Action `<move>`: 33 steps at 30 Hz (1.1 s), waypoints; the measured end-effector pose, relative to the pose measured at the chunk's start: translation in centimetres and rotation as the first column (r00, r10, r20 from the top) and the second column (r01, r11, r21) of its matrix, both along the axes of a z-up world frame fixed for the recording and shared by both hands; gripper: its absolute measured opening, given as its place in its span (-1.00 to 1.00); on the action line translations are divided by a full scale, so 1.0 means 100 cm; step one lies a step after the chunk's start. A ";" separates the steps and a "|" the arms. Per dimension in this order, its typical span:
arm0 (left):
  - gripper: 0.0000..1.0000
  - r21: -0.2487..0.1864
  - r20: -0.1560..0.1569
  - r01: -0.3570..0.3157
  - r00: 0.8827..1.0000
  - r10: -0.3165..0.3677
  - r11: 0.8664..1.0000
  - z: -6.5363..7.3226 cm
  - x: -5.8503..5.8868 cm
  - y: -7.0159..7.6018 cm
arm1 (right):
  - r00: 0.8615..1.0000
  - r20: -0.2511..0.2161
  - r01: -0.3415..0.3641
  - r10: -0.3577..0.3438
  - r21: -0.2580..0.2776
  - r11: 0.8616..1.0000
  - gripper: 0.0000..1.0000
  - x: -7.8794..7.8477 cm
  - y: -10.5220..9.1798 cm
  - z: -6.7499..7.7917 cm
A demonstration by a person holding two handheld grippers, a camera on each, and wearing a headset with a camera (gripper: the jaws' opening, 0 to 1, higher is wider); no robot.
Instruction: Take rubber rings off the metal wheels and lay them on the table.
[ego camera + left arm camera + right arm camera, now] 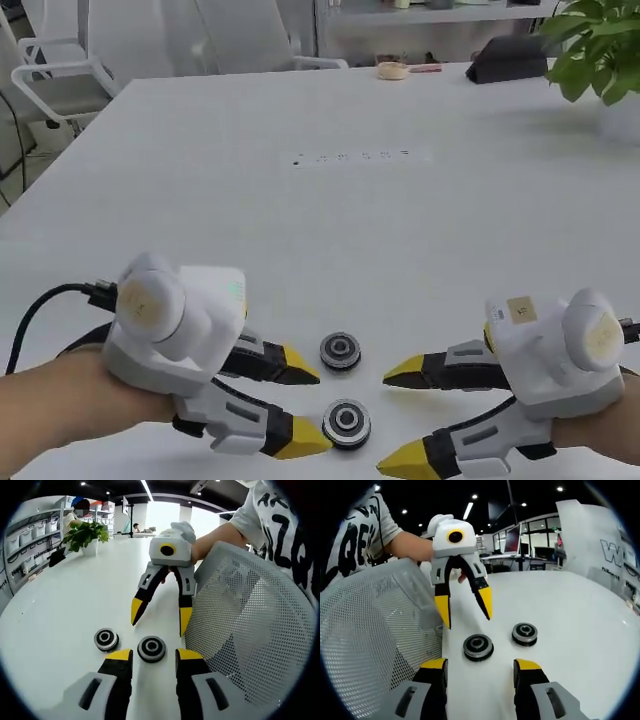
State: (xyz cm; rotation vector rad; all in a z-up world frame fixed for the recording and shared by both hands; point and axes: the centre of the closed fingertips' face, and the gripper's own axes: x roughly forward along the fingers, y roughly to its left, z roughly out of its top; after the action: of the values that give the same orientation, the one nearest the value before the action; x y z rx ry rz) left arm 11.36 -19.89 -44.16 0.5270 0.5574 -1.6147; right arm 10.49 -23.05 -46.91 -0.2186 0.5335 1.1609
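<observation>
Left gripper (307,405) and right gripper (390,420) both stand open and empty, their tips facing each other low over the table (400,220), close to its near edge. Two metal wheels lie flat between them with the axle hole up, so neither has a long axis to line up with. The near wheel (346,422) sits closer to the edge, and the far wheel (340,351) lies just beyond it, apart from it.

The near wheel lies straight ahead of the left gripper, and that gripper's lower tip is just beside the wheel's rim. The right gripper's tips stand a little further off, so the left looks the nearer to grasp.

From the left gripper view the near wheel sits centred just ahead of the gap between that gripper's own jaws, which the head view leaves unclear. The right gripper view shows from the side the dark rubber ring (478,656) around the rim, not yet removed. A mesh chair back (250,630) shows beside the table's near edge in both gripper views.
</observation>
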 end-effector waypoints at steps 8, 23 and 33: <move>-0.58 0.030 0.021 0.037 0.999 -0.038 0.999 -0.010 -0.004 -0.011 | 1.000 0.001 0.001 -0.001 0.009 1.000 0.01 0.000 0.001 0.002; -0.78 0.065 0.063 0.033 0.997 -0.037 0.997 -0.021 -0.003 -0.015 | 1.000 0.004 -0.004 0.004 0.001 1.000 -0.01 -0.002 0.002 0.001; -0.85 0.049 0.101 0.028 0.994 -0.032 0.998 -0.021 -0.001 -0.016 | 1.000 0.008 -0.021 0.021 -0.014 1.000 -0.06 0.000 0.002 0.001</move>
State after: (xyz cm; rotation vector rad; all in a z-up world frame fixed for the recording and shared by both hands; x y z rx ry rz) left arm 11.23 -21.45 -46.27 0.6523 0.5147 -1.5964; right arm 10.47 -22.83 -46.77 -0.2411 0.5331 1.1765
